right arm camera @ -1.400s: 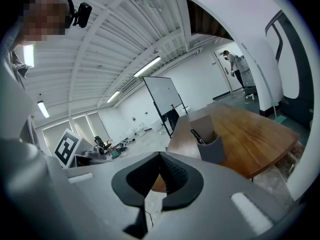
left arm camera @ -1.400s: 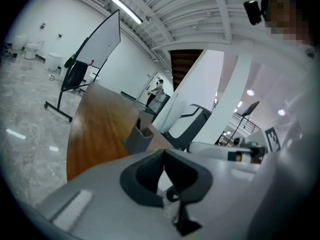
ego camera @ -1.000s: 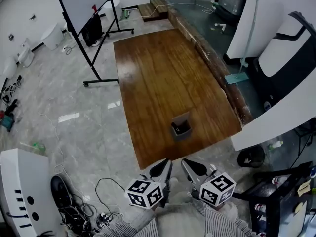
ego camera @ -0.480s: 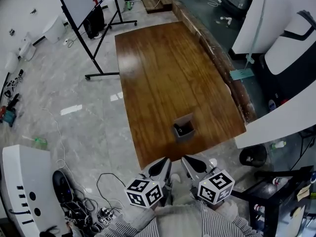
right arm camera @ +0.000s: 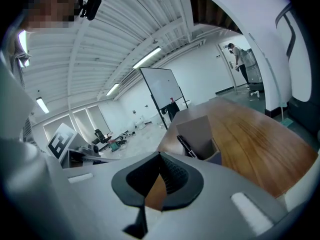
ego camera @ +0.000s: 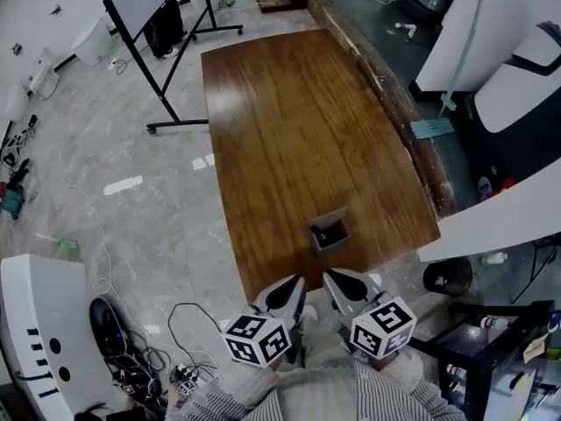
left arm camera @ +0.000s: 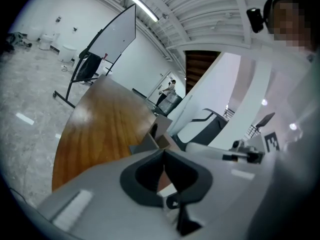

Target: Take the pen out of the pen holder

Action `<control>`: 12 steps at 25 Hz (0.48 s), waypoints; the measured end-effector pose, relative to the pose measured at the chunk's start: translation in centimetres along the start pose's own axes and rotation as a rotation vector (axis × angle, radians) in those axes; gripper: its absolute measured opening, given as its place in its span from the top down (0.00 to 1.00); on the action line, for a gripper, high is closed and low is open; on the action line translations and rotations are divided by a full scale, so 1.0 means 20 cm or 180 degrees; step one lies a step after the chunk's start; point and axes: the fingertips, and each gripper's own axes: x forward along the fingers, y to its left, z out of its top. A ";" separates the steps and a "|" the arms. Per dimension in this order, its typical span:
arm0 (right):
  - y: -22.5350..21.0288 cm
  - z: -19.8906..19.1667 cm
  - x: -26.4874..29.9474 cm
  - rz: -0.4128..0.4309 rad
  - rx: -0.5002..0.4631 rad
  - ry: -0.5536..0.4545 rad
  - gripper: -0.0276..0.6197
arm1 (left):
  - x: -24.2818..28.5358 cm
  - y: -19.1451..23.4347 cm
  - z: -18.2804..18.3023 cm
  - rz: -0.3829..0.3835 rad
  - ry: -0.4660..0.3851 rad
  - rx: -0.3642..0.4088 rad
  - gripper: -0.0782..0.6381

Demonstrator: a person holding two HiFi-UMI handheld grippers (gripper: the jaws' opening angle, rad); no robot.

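A small grey box-shaped pen holder [ego camera: 330, 233] stands near the front edge of the long wooden table [ego camera: 289, 121]. In the right gripper view the pen holder [right arm camera: 198, 133] shows a dark pen [right arm camera: 184, 145] leaning inside it. My left gripper [ego camera: 287, 289] and right gripper [ego camera: 337, 281] hover side by side just short of the table's near edge, below the holder in the head view. Both point toward it and neither touches it. The left gripper [left arm camera: 163, 154] has its jaws together with nothing between them, and the pen holder [left arm camera: 151, 141] lies just beyond. The right gripper [right arm camera: 159, 157] is shut and empty.
A whiteboard on a wheeled stand [ego camera: 153, 24] is left of the table's far half. Cables and a power strip [ego camera: 175, 371] lie on the floor at my lower left. White curved panels [ego camera: 491, 222] and a dark rack [ego camera: 491, 349] crowd the right side.
Both grippers have edged a little forward toward the table's near edge and the holder. Their jaws stay together, and the holder has not moved.
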 end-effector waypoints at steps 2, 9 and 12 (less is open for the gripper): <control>-0.03 0.03 0.03 -0.0012 -0.0068 0.0022 0.96 | 0.02 0.02 0.01 -0.0007 -0.0009 -0.0037 0.88; -0.13 0.07 0.14 -0.0063 -0.0245 0.0114 0.95 | 0.13 0.10 0.04 0.0026 -0.0103 -0.0195 0.88; -0.15 0.09 0.19 -0.0078 -0.0300 0.0132 0.93 | 0.16 0.12 0.06 0.0032 -0.0152 -0.0229 0.88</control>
